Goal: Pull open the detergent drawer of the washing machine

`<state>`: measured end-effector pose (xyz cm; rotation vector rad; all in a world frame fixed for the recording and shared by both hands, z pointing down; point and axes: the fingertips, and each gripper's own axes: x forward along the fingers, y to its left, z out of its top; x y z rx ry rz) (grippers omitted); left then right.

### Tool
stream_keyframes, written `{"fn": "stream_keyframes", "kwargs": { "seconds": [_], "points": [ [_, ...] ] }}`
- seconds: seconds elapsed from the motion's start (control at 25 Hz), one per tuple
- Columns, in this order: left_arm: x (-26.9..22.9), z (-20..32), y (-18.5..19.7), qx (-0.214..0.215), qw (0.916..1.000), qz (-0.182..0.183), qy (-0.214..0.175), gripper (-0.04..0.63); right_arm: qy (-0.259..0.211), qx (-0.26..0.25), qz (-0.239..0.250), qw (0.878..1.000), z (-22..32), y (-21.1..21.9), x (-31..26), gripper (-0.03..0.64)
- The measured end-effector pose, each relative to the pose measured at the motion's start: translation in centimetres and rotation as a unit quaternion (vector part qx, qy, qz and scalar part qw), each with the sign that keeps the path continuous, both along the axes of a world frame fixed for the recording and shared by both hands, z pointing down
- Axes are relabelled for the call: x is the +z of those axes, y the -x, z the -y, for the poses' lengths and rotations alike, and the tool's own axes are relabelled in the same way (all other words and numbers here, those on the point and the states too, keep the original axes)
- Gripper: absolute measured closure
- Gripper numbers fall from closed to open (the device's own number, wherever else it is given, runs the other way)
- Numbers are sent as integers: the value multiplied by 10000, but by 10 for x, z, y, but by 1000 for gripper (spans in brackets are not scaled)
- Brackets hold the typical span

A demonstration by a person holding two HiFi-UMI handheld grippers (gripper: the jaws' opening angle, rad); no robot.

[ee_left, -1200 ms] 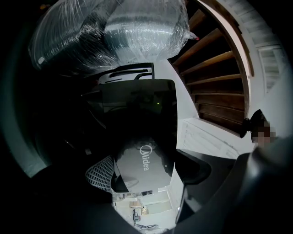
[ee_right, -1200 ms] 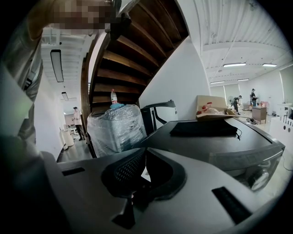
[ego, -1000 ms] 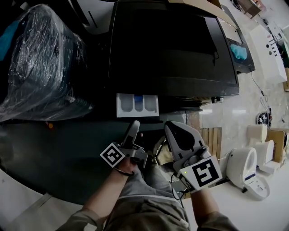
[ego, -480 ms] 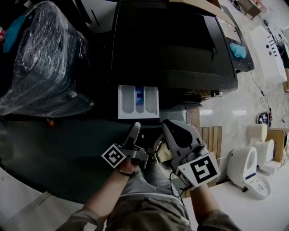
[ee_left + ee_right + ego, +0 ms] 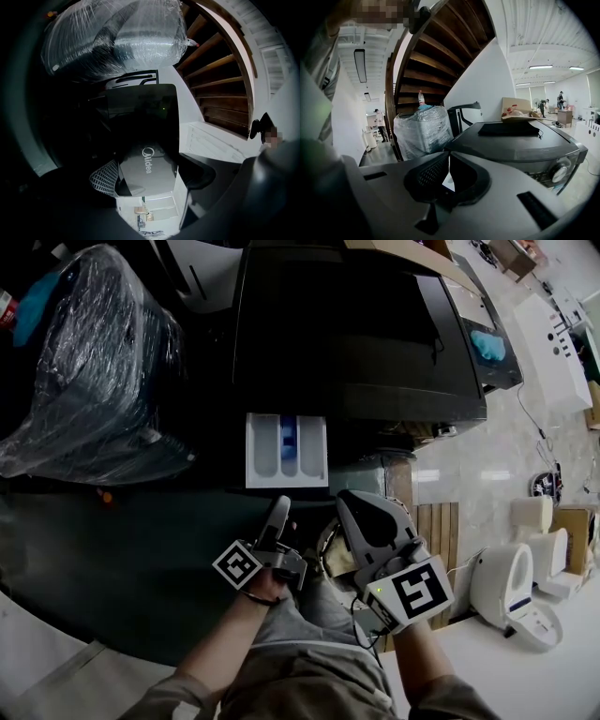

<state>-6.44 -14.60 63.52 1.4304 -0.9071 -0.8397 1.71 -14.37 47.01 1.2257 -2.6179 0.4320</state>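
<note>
The dark washing machine (image 5: 356, 343) fills the upper middle of the head view. Its white detergent drawer (image 5: 286, 448) stands pulled out toward me, with a blue compartment in its middle. My left gripper (image 5: 280, 505) reaches the drawer's front edge. In the left gripper view the grey drawer front (image 5: 147, 166), marked Midea, sits between the jaws of the left gripper (image 5: 150, 176), whose mesh pad (image 5: 104, 177) lies against its side. My right gripper (image 5: 361, 507) hangs beside it to the right, off the machine. Seen from its own camera, the right gripper (image 5: 447, 180) has its jaws together and holds nothing.
A large appliance wrapped in plastic film (image 5: 84, 362) stands left of the machine. A cardboard box (image 5: 403, 254) and a dark cloth (image 5: 511, 129) lie on the machine's top. A wooden pallet (image 5: 441, 521) and white toilets (image 5: 506, 587) are at the right. A wooden staircase (image 5: 436, 51) rises behind.
The white drawer shows much longer now than a second ago: it has slid out toward me. Both grippers stay close to where they were.
</note>
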Motion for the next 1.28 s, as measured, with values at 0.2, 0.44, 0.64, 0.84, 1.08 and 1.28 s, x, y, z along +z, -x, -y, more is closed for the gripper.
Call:
{"fn": "stream_keyframes", "kwargs": {
  "seconds": [0.2, 0.44, 0.64, 0.84, 1.08, 1.28],
  "points": [
    [1, -7, 0, 84, 9994, 43, 336, 175, 137, 22, -314, 9994, -5, -1, -4, 583],
    [1, -19, 28, 209, 9944, 879, 554, 176, 17, 40, -258, 9997, -7, 0, -32, 583],
    [-28, -28, 42, 397, 9871, 1487, 440, 178, -64, 122, -276, 9995, -6, -5, -56, 583],
    [-85, -24, 48, 585, 9755, 2113, -168, 178, -196, 73, -172, 9996, -6, -5, -81, 583],
    [-160, -5, 61, 602, 9497, 2896, -1027, 261, -296, -27, -79, 9995, -6, -4, -114, 583],
    [-228, 8, 70, 454, 9195, 3502, -1729, 368, -509, 37, -1, 9987, -3, -7, -144, 583]
  ]
}}
